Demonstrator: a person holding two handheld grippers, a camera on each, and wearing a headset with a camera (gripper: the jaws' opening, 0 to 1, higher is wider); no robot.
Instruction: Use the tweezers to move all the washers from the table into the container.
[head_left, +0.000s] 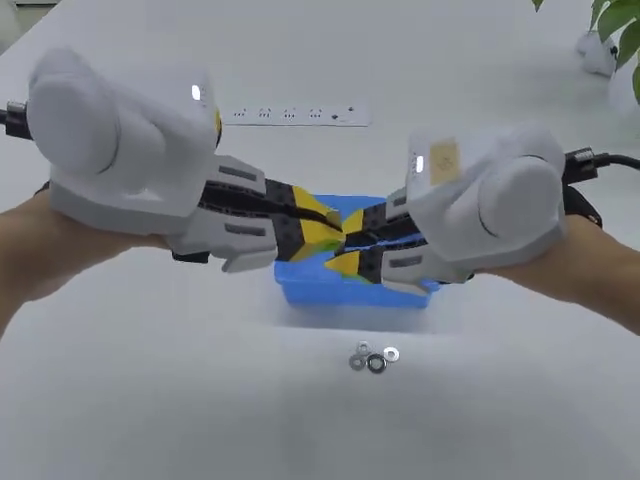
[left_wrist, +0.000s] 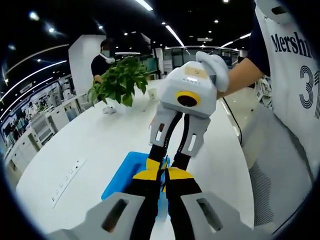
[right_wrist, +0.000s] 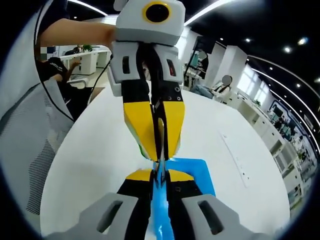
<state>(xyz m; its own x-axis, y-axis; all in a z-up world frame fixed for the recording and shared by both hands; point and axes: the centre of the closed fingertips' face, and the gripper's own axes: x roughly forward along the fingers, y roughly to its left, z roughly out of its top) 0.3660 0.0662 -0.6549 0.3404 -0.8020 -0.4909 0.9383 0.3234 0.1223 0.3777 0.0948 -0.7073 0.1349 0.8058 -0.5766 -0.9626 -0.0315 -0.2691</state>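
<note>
Left gripper (head_left: 333, 222): was held closed above container (head_left: 340, 290).
Right gripper (head_left: 348, 252): was held closed above container.
Washers (head_left: 374, 358): were clustered near container.

1. White table (head_left: 150, 400), 1 white power strip (head_left: 290, 114) lying on it.
2. Green potted plant (left_wrist: 117, 82) on the table's far part.
3. Dark ceiling (left_wrist: 90, 20), long light strips (left_wrist: 175, 35).
4. White pillar (left_wrist: 82, 62).
</note>
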